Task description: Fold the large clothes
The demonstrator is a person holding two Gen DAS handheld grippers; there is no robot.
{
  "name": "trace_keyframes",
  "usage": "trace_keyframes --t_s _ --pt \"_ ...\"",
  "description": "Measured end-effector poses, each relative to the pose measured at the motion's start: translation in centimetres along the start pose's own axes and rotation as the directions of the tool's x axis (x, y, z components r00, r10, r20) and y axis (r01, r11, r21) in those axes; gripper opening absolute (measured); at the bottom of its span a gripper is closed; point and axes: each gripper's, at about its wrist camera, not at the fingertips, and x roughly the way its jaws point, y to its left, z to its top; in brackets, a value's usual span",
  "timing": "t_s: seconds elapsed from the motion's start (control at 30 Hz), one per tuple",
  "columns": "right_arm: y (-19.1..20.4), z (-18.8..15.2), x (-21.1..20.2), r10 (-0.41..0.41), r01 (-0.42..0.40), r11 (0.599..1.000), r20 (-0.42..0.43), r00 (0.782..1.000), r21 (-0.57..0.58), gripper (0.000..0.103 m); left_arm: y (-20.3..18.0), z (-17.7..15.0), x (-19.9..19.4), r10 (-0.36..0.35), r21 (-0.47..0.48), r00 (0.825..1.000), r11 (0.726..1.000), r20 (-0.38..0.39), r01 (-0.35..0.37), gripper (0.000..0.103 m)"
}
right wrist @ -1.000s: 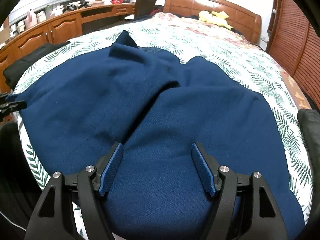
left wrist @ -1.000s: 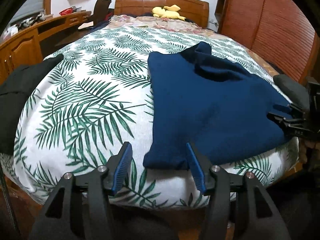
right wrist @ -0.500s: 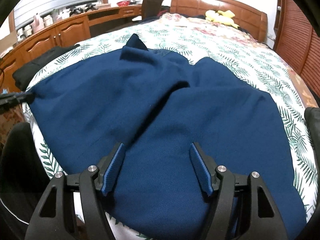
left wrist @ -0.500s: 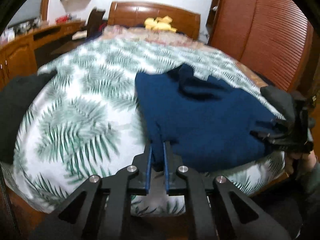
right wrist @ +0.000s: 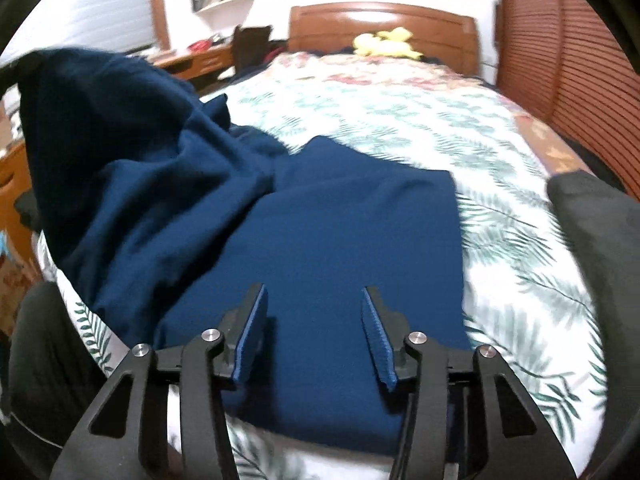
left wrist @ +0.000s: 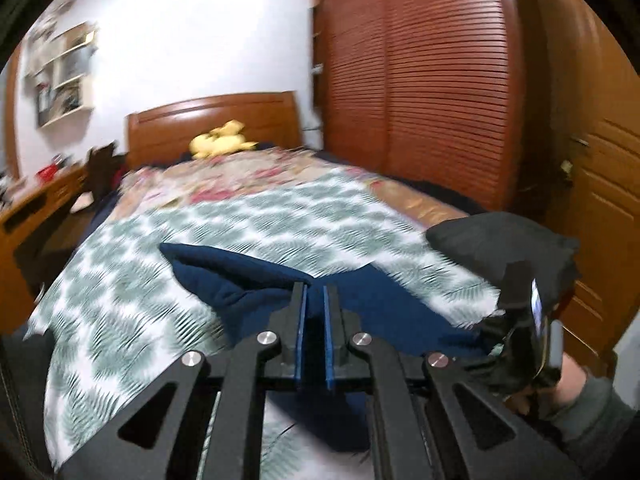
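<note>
Your left gripper (left wrist: 315,308) has its blue pads drawn nearly together, leaving only a thin slit, and navy fabric sits in that slit: it is pinching a corner of the navy garment (right wrist: 320,220). Your right gripper (right wrist: 314,336) is spread wide with nothing between its pads, hovering low over the near hem of the same garment.

In the right wrist view the cloth's left side rises off the bed (right wrist: 400,120) in a tall, rumpled peak toward the upper left, with deep diagonal creases running down from it. The right side lies flat and smooth, with a straight right edge and a squared far corner. The flat part runs lengthwise from the foot of the bed toward the headboard (right wrist: 384,20); the near hem hangs slightly past the mattress edge.

The fabric is plain dark blue, matte, with a fine knit texture near the pads.

Under it is a white bedspread with green fern leaves, then a floral blanket (right wrist: 360,76) farther up. A yellow plush toy (right wrist: 384,44) rests against the headboard. A dark grey bundle (right wrist: 592,208) lies at the right edge of the bed, apart from the garment. The left wrist view is motion-blurred.
</note>
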Motion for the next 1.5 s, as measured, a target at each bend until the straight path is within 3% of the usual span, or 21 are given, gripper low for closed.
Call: trace_keyframes --t_s 0.23,0.37,0.53,0.87,1.2,1.5 --pt "-4.3 -2.2 -3.3 -0.039 0.037 0.997 0.022 0.999 0.069 0.044 -9.5 4.1 5.4 -0.168 0.103 0.985 0.98 -0.034 0.171 0.002" --pt "-6.1 -3.6 -4.5 -0.054 0.051 0.993 0.019 0.998 0.105 0.043 -12.8 3.7 9.3 -0.189 0.134 0.977 0.97 -0.098 0.201 0.002" --pt "-7.4 -4.8 -5.9 -0.047 0.043 0.991 0.028 0.998 0.126 0.044 -12.7 2.8 11.2 -0.21 0.082 0.962 0.971 -0.172 0.227 0.006" --pt "-6.2 -4.4 -6.7 -0.048 0.042 0.994 0.053 0.997 0.105 0.044 -11.0 1.9 7.8 -0.222 0.054 0.966 0.972 -0.131 0.23 0.017" --pt "-4.8 -3.4 -7.7 -0.028 0.019 0.996 0.105 0.994 0.085 0.044 -6.0 -2.4 7.0 -0.139 0.03 0.98 0.989 -0.142 0.144 0.023" --pt "-4.2 -2.9 -9.6 -0.031 0.018 0.997 0.163 0.986 0.081 0.044 -3.2 -6.2 9.2 -0.121 -0.035 0.972 0.993 -0.2 0.116 0.024"
